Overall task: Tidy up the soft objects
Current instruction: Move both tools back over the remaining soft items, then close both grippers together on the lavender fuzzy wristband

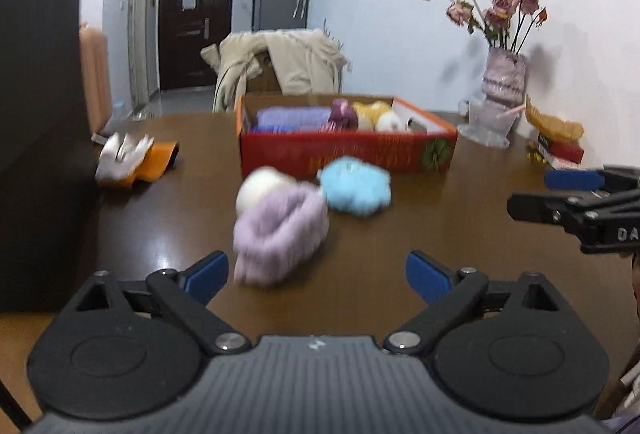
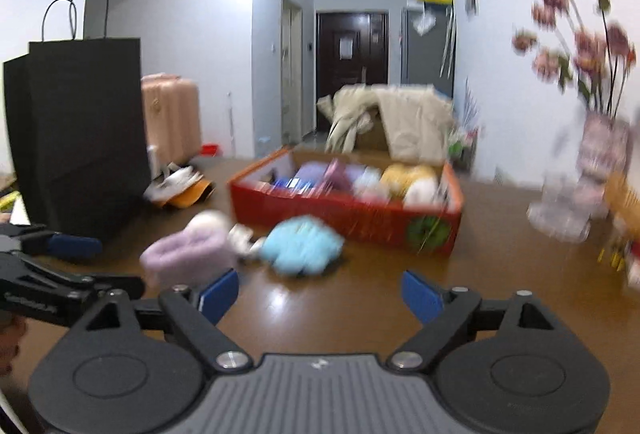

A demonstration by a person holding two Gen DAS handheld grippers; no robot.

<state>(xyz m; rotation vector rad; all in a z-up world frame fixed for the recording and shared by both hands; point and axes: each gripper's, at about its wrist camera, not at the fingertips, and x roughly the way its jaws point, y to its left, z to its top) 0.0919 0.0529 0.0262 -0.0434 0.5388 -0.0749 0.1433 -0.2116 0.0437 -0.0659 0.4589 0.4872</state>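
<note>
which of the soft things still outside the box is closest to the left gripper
The lilac fuzzy piece, just beyond the open left gripper. The cream ball and blue plush lie farther back, nearer the red box.

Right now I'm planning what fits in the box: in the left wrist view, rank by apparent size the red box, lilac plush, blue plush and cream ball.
1. red box
2. lilac plush (nearest, so flattered)
3. blue plush
4. cream ball, partly hidden

Each handheld gripper, left gripper and right gripper, has black scissor-link arms, blue finger pads, silver pivot screws, round black housings and a ribbed grey body.
</note>
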